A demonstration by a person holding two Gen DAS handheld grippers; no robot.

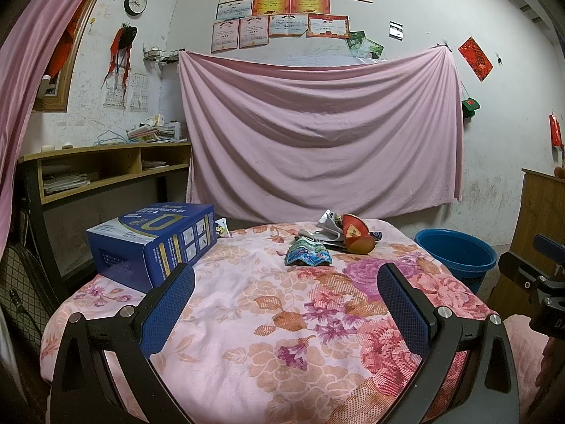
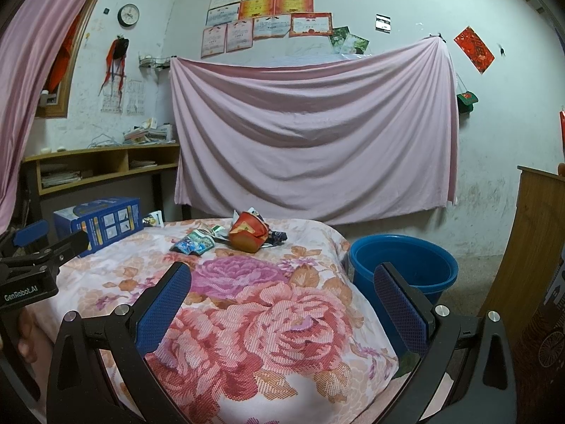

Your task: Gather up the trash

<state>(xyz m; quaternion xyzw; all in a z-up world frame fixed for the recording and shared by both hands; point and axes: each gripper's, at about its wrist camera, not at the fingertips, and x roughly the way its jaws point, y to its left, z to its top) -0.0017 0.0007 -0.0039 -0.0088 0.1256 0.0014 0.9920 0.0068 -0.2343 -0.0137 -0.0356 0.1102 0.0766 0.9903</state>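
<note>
A heap of trash lies at the far end of a table covered in a floral cloth (image 1: 247, 318): a red paper cup on its side (image 1: 357, 238) (image 2: 246, 235), a blue-green wrapper (image 1: 309, 255) (image 2: 192, 244), and crumpled paper and dark scraps (image 1: 328, 228) (image 2: 273, 236). A blue bucket (image 1: 455, 254) (image 2: 402, 265) stands on the floor at the table's right. My left gripper (image 1: 286, 279) is open and empty over the near cloth. My right gripper (image 2: 282, 279) is open and empty over the table's right edge, short of the trash.
A blue carton (image 1: 152, 243) (image 2: 100, 224) sits on the table's left side with a small card (image 1: 223, 229) behind it. A wooden shelf (image 1: 106, 166) stands at the left wall, a wooden cabinet (image 2: 536, 240) at the right. A pink sheet (image 1: 317, 134) hangs behind.
</note>
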